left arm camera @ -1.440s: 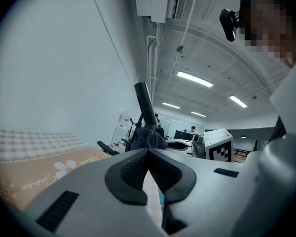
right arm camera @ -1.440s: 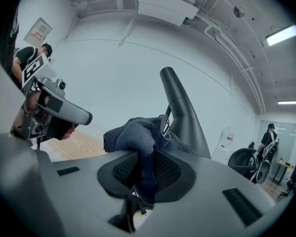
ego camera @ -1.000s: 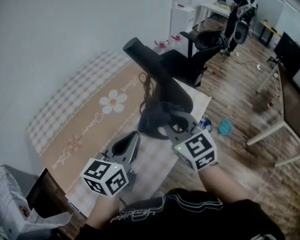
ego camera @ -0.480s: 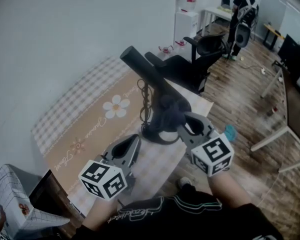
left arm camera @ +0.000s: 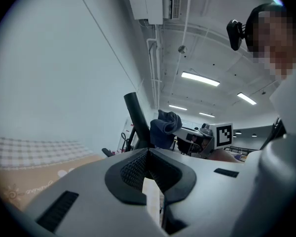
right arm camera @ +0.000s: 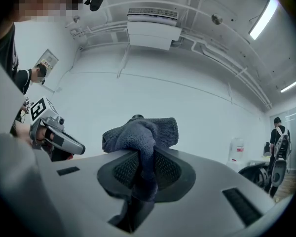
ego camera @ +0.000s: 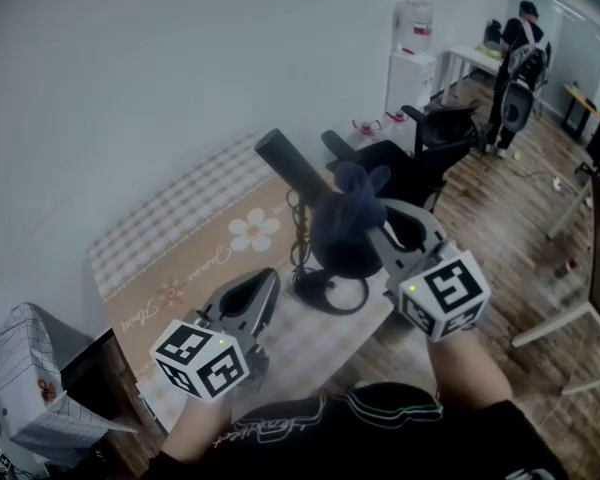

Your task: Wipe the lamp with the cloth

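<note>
To the left of the desk (ego camera: 145, 243), beside its left near corner, stands a white carton (ego camera: 25, 388). The desk wears a checked cover with a tan band and a daisy print.

Your left tool (ego camera: 265, 283) is over the desk's near edge, left of the lamp and apart from it. In the left gripper view its jaws meet at the tips and there is nothing between them; the tool (left arm camera: 148, 154) points toward the lamp's arm and the cloth.

The lamp (ego camera: 290, 163) is black. Its ring-shaped base sits near the desk's right near corner, and its long arm slants up toward the far edge. A dark cord hangs beside the arm.

The cloth (ego camera: 348, 213) is dark blue and bunched, held up against the right side of the lamp's arm, above the base. From the left gripper view it (left arm camera: 164, 126) sits just beside the arm (left arm camera: 136, 120); whether it presses on the arm you cannot tell for sure.

Your right tool (ego camera: 380, 233) is clamped on that cloth. The right gripper view shows the cloth (right arm camera: 138, 135) pinched between the jaw pads, with a fold bulging above them and a tail hanging down through the gap.

Further right, off the desk, a black office chair (ego camera: 425, 143) stands on the wooden floor. Beyond it, a person (ego camera: 520, 58) stands by another desk.
</note>
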Action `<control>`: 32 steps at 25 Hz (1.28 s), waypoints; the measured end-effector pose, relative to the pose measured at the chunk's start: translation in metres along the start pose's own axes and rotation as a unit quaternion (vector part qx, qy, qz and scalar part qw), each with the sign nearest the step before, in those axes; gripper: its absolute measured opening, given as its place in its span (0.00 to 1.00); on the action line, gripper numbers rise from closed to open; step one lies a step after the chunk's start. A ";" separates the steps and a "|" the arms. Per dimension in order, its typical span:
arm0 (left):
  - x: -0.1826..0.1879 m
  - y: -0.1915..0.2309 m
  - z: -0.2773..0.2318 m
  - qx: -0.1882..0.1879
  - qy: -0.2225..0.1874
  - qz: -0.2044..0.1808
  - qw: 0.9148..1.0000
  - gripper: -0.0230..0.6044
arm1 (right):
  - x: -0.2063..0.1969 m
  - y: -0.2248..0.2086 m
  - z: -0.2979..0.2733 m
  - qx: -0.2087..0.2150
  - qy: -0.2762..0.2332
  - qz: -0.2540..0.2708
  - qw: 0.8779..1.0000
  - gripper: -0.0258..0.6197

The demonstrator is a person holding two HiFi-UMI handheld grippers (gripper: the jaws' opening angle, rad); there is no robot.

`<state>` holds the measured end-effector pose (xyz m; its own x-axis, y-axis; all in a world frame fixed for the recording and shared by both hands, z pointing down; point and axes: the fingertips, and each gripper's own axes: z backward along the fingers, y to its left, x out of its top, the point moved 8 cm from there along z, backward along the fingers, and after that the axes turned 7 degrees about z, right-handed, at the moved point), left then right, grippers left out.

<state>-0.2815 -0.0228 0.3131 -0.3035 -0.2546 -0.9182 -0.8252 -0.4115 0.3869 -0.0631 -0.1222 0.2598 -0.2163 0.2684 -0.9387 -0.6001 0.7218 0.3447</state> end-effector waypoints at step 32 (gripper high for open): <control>-0.007 -0.051 -0.030 0.220 -0.086 0.013 0.972 0.04 | 0.044 -0.051 -0.112 0.186 -0.156 0.134 0.961 0.13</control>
<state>-0.2230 -0.0261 0.3020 -0.3708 -0.0942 -0.9239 -0.9285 0.0160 0.3710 -0.1282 -0.2188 0.1999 -0.0491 0.6132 -0.7884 -0.2252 0.7622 0.6069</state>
